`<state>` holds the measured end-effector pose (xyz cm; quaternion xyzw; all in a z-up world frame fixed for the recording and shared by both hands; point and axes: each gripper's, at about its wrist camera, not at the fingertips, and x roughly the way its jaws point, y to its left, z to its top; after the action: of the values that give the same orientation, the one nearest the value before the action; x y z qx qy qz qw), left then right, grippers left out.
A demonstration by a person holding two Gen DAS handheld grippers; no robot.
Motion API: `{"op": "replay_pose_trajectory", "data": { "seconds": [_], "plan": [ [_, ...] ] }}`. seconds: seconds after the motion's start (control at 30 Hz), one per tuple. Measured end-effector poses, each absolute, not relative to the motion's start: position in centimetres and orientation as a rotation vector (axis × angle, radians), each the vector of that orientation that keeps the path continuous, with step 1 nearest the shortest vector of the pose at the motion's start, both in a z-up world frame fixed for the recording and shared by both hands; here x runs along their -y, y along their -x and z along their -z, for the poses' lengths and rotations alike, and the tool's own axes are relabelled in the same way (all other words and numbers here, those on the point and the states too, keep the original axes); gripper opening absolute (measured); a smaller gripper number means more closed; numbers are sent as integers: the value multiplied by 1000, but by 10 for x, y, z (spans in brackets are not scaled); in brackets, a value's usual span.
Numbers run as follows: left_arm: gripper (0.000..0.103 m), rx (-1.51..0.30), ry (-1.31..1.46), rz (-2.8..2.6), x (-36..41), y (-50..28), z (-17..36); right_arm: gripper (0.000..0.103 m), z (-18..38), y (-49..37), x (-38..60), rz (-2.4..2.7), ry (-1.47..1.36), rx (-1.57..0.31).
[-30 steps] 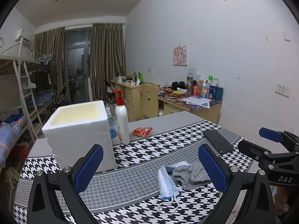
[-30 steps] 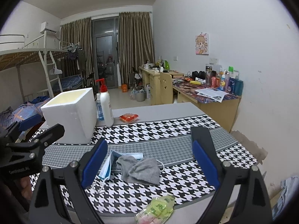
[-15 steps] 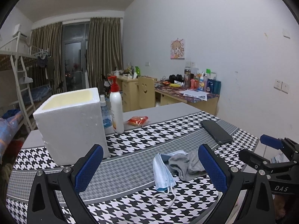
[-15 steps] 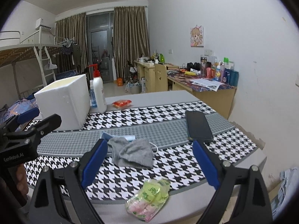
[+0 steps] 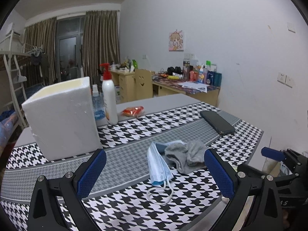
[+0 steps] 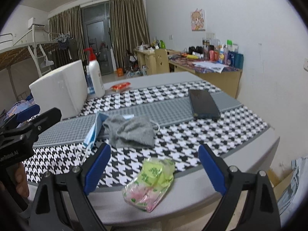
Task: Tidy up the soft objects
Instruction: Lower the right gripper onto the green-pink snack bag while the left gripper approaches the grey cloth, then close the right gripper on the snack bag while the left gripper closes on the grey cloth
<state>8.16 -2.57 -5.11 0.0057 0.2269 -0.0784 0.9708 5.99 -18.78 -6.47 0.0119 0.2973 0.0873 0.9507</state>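
A crumpled grey sock point(image 5: 184, 156) point(image 6: 130, 130) lies on the houndstooth tablecloth point(image 5: 134, 206), partly on top of a blue face mask point(image 5: 158, 170) point(image 6: 93, 131). A green and pink plastic packet point(image 6: 152, 179) lies at the table's near edge. A white foam box point(image 5: 61, 117) point(image 6: 59, 88) stands open-topped at the left. My left gripper point(image 5: 154, 171) is open, low over the cloth, with the mask and sock between its blue pads. My right gripper point(image 6: 154, 167) is open just above the packet. Neither holds anything.
A dark phone point(image 5: 217, 122) point(image 6: 203, 104) lies on the cloth at the right. A white pump bottle point(image 5: 109, 98) and a smaller bottle stand by the box, with an orange snack packet point(image 5: 132, 111) behind. The table edge point(image 6: 192, 202) is close below the right gripper.
Both grippers have come lower and nearer to the table. The sock and mask now sit larger between the left fingers, and the green packet now lies between the right fingers.
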Motion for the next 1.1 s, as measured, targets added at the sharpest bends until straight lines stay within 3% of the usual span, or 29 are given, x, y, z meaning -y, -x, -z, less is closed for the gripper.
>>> {"op": "replay_pose_trajectory", "data": {
  "seconds": [0.4,0.83,0.9,0.97,1.1],
  "plan": [
    [102,-522,-31,164,35,-94,65,95,100,-68,192,-194,-97,-758],
    [102,-553,-36,171,42,-100,73,95,113,-70,189,-175,-93,-800],
    [102,-556,-35,168,42,-101,73,92,114,-71,185,-166,-69,-805],
    [102,-558,-32,163,41,-102,74,80,113,-69,181,-157,-42,-809],
    [102,-567,-30,159,41,-105,76,71,114,-67,169,-118,52,-816]
  ]
}}
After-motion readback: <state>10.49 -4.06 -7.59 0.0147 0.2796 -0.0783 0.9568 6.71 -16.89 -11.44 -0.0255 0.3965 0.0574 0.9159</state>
